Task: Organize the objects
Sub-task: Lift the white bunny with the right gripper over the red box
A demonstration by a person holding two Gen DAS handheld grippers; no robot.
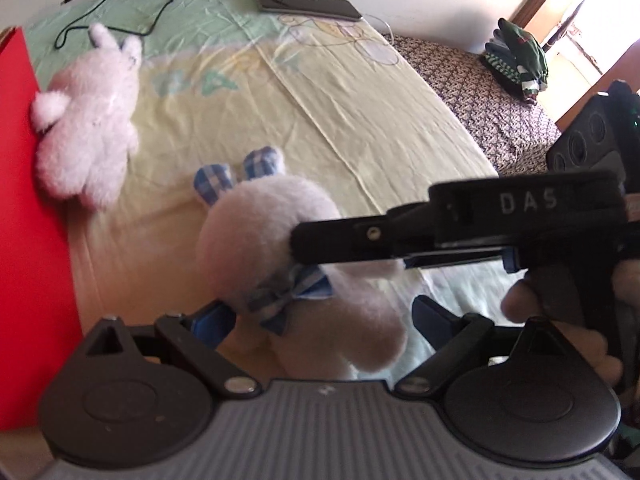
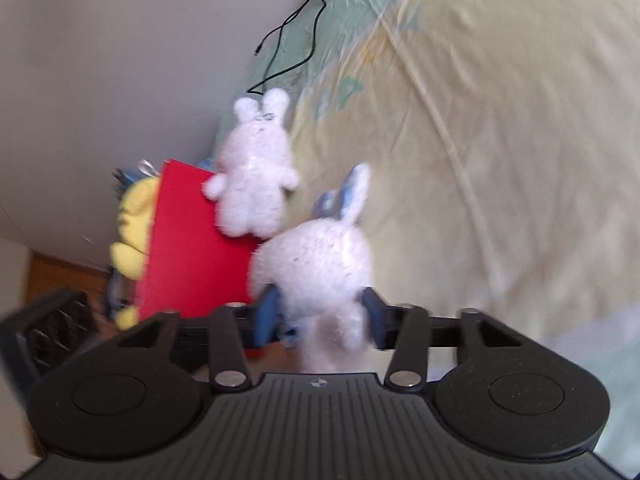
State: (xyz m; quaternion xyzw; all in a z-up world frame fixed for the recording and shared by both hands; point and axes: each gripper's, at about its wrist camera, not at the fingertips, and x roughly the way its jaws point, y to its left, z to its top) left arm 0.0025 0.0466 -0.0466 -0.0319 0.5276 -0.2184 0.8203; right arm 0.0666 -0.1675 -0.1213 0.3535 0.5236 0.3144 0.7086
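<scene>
Two white rabbits lie on the bed (image 1: 400, 128): one (image 1: 88, 128) against the red box (image 1: 36, 240), the bow-tied one (image 1: 280, 240) between both open, blurred tongs, left (image 1: 324, 316) and right (image 2: 320, 316), its lower body hidden.

Daylight enters from the doorway (image 1: 600, 20) at far right in the left wrist view, washing it out to glare. The bed sheet (image 1: 320, 100) is brightly and evenly lit, with soft shadows. Both views bend strongly at the edges, with dark corners. The right wrist view is smeared by motion blur; the near rabbit (image 2: 320, 264) looks fuzzy.
</scene>
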